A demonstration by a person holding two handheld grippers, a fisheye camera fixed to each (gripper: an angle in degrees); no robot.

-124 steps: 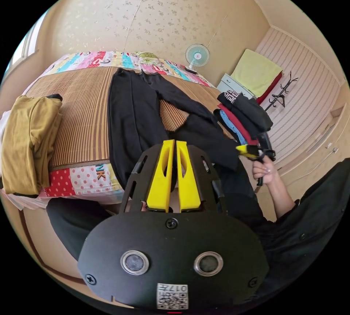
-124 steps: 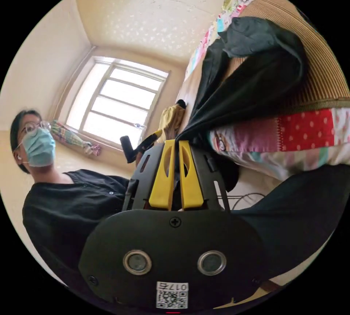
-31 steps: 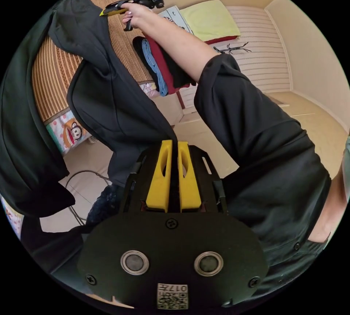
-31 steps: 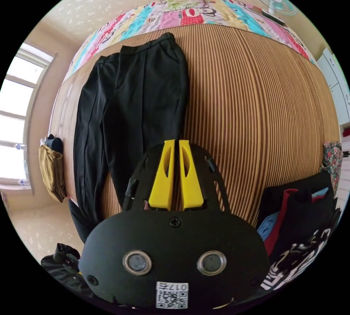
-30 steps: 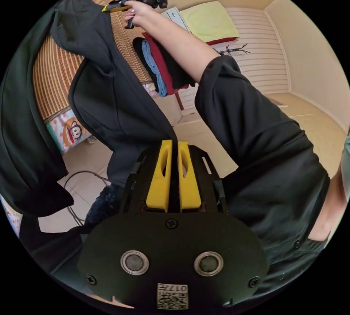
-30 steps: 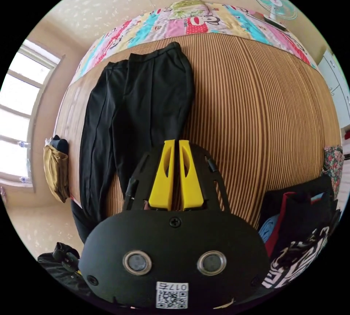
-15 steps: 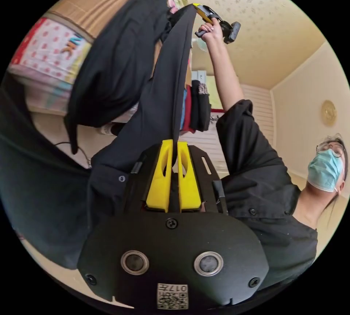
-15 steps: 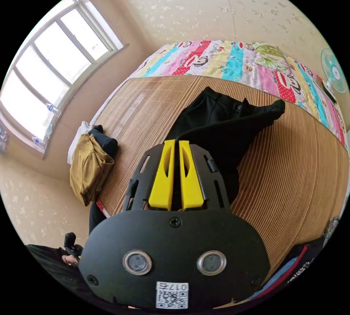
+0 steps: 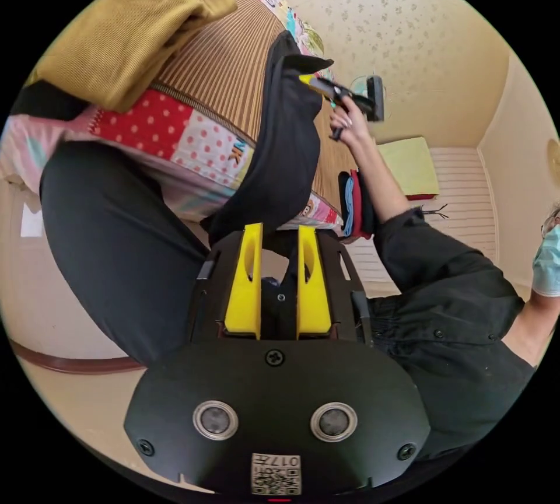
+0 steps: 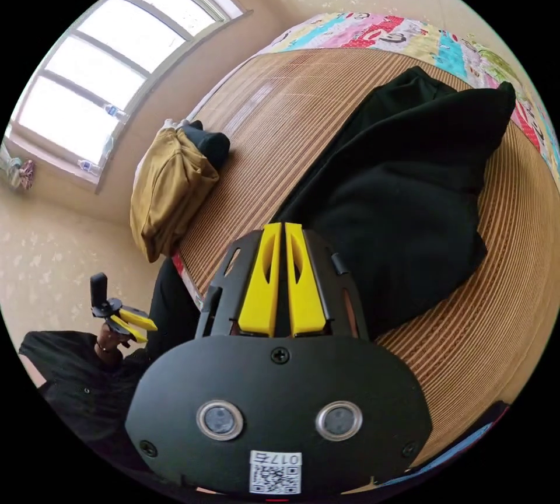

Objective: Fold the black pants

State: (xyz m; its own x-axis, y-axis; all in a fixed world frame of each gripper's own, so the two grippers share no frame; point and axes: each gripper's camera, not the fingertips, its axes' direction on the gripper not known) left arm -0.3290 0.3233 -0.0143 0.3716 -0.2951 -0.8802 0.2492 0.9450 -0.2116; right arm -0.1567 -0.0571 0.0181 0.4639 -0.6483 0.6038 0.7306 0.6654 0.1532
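On the bed's striped mat [image 10: 280, 119], the black pants [image 10: 402, 189] lay doubled over in a dark heap, one end trailing off the near edge toward the floor [image 9: 280, 165]. Left tongs [image 9: 277, 276] stood with jaws parted and nothing between them, held low beside the bed edge next to the person's leg. Right tongs [image 10: 279, 276] had jaws pressed together over the pants; black cloth ran up to the tips, but whether fabric was actually pinched could not be told from that view. In the left gripper view the right tongs [image 9: 312, 83] reached the raised fold of the pants.

Judgement: the lengthwise fold looked in hand, with one end carried across and the left side let go. Next move likely calls for the left tongs to take the hanging end and bring it up onto the mat, then smoothing.

A mustard garment [image 10: 163, 200] sat well apart at the mat's corner.
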